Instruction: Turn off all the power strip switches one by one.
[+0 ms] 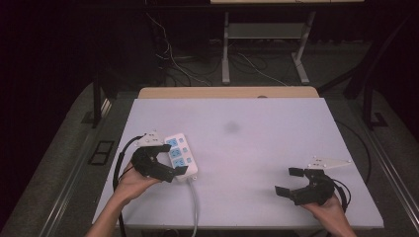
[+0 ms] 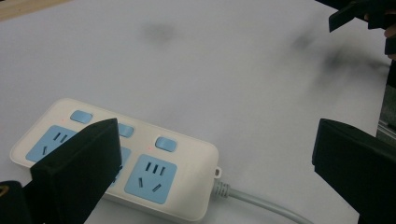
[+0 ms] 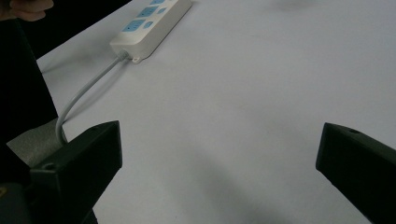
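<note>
The right gripper [image 1: 289,180] sits near the table's [image 1: 257,148] front right edge, jaws spread wide, holding nothing. At front left, the left gripper [image 1: 170,159] is likewise spread, jaws over the power strip [image 1: 181,155]. The strip lies flat, sockets up, its long axis running front to back, cord [image 1: 196,207] end nearest the person.

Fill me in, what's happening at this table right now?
A person holds a two-jaw gripper in each hand over a white table. The left gripper is open and sits right at a white power strip with blue sockets, one jaw over it, but nothing is clamped. The strip's grey cord runs off the near edge of the table. The right gripper is also open, empty, over bare table on the right side, well away from the strip.
</note>
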`<state>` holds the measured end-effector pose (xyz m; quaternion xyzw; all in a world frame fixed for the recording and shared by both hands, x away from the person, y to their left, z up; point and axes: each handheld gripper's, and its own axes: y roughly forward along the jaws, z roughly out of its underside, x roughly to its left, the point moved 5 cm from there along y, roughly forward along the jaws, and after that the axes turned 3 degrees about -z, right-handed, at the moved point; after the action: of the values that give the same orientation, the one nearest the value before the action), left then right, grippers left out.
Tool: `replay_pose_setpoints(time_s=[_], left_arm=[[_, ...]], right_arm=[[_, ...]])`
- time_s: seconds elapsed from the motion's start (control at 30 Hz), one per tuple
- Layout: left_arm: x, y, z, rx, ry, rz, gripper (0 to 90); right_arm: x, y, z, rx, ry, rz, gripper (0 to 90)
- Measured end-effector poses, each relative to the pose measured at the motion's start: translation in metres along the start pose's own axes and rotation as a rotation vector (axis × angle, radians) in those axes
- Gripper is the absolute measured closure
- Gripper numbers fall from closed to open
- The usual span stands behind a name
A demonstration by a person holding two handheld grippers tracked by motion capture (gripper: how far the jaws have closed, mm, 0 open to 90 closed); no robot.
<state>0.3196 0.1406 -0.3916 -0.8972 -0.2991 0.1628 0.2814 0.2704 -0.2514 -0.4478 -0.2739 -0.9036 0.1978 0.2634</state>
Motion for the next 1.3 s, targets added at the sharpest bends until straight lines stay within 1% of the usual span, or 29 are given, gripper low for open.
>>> replay_pose_setpoints(time_s=[0.27,0.33,0.4,0.6,0.67,0.73,0.77,0.9,1.1,1.23,1.3], left_arm=[[0.011,0.011,-0.003,0.048,-0.003,-0.004,0.3],[0.014,0.013,-0.004,0.052,-0.004,-0.007,0.7],[0.016,0.016,-0.005,0.057,-0.006,-0.010,1.4],[0.024,0.024,-0.007,0.095,0.003,-0.023,4.7],[0.025,0.026,-0.008,0.105,0.008,-0.021,7.3],[0.026,0.028,-0.009,0.107,0.008,-0.021,10.9],[0.026,0.029,-0.009,0.110,0.006,-0.024,14.4],[0.026,0.033,-0.009,0.125,0.006,-0.019,23.4],[0.027,0.038,-0.009,0.144,0.019,-0.015,43.0],[0.029,0.041,-0.008,0.149,0.017,-0.013,53.6],[0.031,0.043,-0.007,0.157,0.010,-0.009,59.2]], right_arm=[[0.000,0.000,0.000,0.000,0.000,0.000,0.3],[0.000,0.000,0.000,0.001,-0.002,0.000,0.3],[0.000,0.000,0.000,0.001,-0.003,0.000,0.3],[0.000,0.000,0.000,0.001,-0.001,-0.001,0.3],[0.000,0.001,0.000,0.001,-0.003,0.000,0.3],[0.000,0.001,0.001,0.003,-0.005,0.000,0.3],[0.000,0.001,0.001,0.004,-0.007,0.000,0.3],[0.000,0.001,0.001,0.003,-0.006,0.000,0.3],[0.000,0.001,0.001,0.003,-0.006,-0.001,0.3],[-0.001,0.001,0.001,0.003,-0.006,0.000,0.3],[0.000,0.001,0.001,0.003,-0.006,-0.001,0.2]])
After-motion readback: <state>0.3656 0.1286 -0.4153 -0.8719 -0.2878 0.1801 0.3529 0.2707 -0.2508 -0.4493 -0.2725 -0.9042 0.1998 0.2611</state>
